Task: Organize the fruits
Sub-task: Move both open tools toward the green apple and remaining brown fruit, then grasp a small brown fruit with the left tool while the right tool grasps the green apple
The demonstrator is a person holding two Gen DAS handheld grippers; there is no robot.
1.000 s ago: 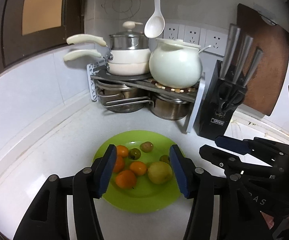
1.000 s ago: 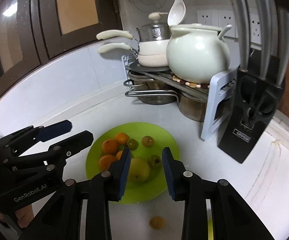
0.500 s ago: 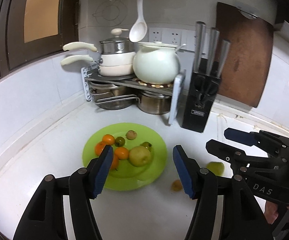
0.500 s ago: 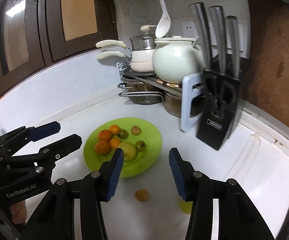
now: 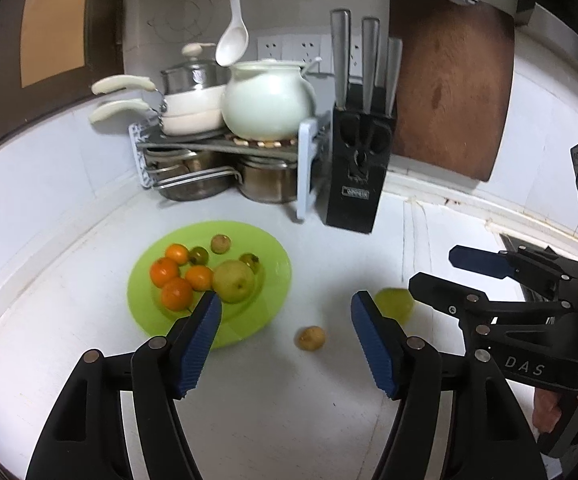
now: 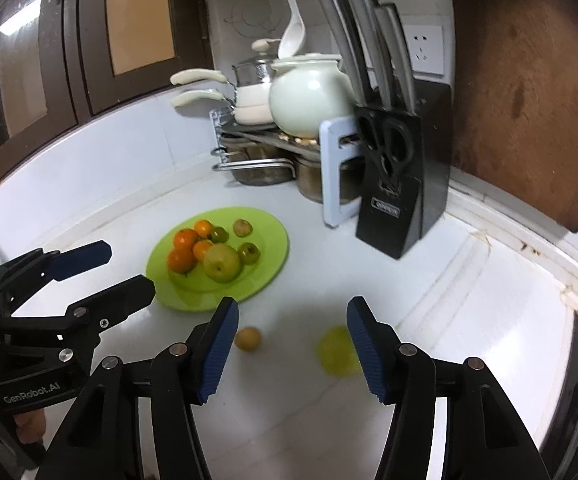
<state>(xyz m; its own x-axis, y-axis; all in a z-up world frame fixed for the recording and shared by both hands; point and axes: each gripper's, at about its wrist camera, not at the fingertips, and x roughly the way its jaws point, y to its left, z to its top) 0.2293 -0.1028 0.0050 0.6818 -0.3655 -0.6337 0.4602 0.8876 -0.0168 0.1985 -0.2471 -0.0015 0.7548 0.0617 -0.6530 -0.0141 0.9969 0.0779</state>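
Over the preceding second both grippers were drawn back from the green plate (image 5: 265, 312), so that the view widened from the plate alone to the white counter (image 5: 273, 408) in front of it. Two loose fruits, previously cut off or only partly seen, were thereby brought into view: a small brown fruit (image 5: 311, 338) and a larger yellow-green fruit (image 5: 393, 304), both resting on the counter, apart from each other and off the plate to its right. The left gripper (image 5: 285, 344) was held empty with its jaws spread wide, the brown fruit lying ahead between its blue pads. The right gripper (image 6: 292, 346) was likewise spread and empty, with the yellow-green fruit (image 6: 339, 352) just inside its right pad and the brown fruit (image 6: 248, 339) near its left pad. On the plate, four oranges (image 5: 177, 276), a pear (image 5: 234, 287) and three small dark fruits were grouped together. The task was judged unfinished: the two loose fruits remained to be collected, and the yellow-green one appeared the likelier next pick for the right gripper.
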